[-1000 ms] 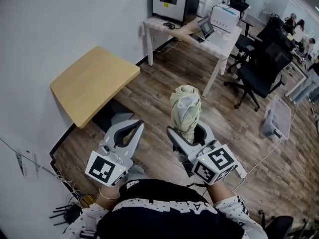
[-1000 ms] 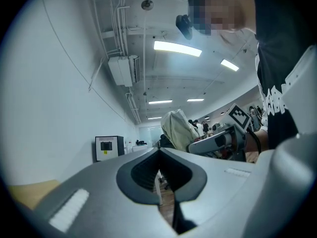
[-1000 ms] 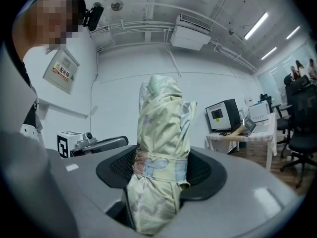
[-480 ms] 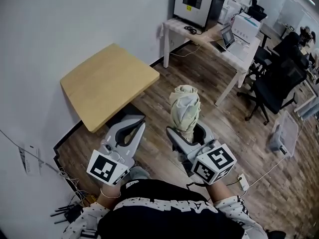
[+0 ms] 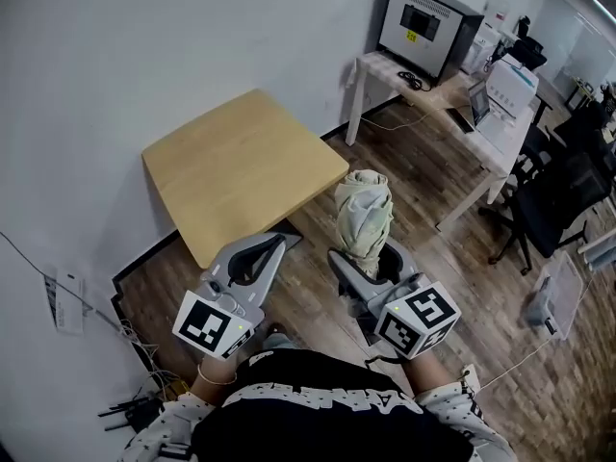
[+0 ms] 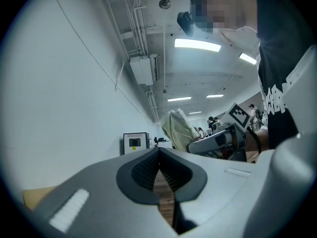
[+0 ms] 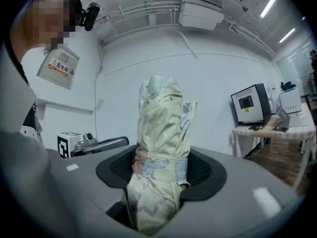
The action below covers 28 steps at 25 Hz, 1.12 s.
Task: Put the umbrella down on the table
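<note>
A folded pale yellow-green umbrella (image 5: 364, 215) stands upright in my right gripper (image 5: 369, 263), whose jaws are shut on its lower part; in the right gripper view the umbrella (image 7: 161, 148) fills the middle, a printed strap wrapped round it. My left gripper (image 5: 252, 256) is held beside it, jaws shut with nothing between them. In the left gripper view the umbrella (image 6: 177, 129) shows to the right of the left gripper (image 6: 159, 170). A small light wooden table (image 5: 243, 166) stands against the white wall just ahead of both grippers, its top bare.
Wood floor lies below. A white desk (image 5: 438, 99) with a black box-shaped machine (image 5: 428, 22) and a laptop stands at the back right. Black office chairs (image 5: 558, 205) are at the right. Cables (image 5: 135, 407) lie by the wall at the lower left.
The view has shifted so the wooden table sits closer and more centred ahead of the grippers. Both grippers keep the same pose, the umbrella still upright in the right one.
</note>
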{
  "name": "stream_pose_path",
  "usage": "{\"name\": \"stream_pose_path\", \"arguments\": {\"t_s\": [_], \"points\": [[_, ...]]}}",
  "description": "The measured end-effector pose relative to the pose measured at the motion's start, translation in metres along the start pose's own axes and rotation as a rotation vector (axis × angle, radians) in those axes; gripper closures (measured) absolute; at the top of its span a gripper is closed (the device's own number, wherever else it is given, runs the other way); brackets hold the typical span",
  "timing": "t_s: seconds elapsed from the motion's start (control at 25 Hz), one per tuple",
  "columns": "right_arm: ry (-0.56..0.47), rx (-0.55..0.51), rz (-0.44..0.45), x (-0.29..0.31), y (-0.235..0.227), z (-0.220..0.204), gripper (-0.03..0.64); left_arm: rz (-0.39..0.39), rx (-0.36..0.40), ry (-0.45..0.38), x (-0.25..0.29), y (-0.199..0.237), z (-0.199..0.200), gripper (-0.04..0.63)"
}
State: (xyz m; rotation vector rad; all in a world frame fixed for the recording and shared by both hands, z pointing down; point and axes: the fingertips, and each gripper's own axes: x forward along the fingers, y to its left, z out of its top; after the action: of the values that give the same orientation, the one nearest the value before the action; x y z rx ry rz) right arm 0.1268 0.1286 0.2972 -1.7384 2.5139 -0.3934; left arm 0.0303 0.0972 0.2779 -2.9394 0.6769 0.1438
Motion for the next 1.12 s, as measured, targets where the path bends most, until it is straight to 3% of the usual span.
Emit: {"name": "stream_pose_path", "arguments": {"t_s": [0.4, 0.72, 1.12], "points": [[0.043, -0.022, 0.002, 0.084, 0.018, 0.0, 0.322, 0.035, -0.05, 0.031, -0.019, 0.084, -0.021, 0.598], [0.066, -0.034, -0.018, 0.127, 0.024, 0.001, 0.322, 0.073, -0.065, -0.013, -0.032, 0.138, -0.031, 0.598], [0.098, -0.059, -0.025, 0.167, 0.028, 0.003, 0.322, 0.096, -0.099, -0.013, -0.043, 0.176, -0.048, 0.598]]}}
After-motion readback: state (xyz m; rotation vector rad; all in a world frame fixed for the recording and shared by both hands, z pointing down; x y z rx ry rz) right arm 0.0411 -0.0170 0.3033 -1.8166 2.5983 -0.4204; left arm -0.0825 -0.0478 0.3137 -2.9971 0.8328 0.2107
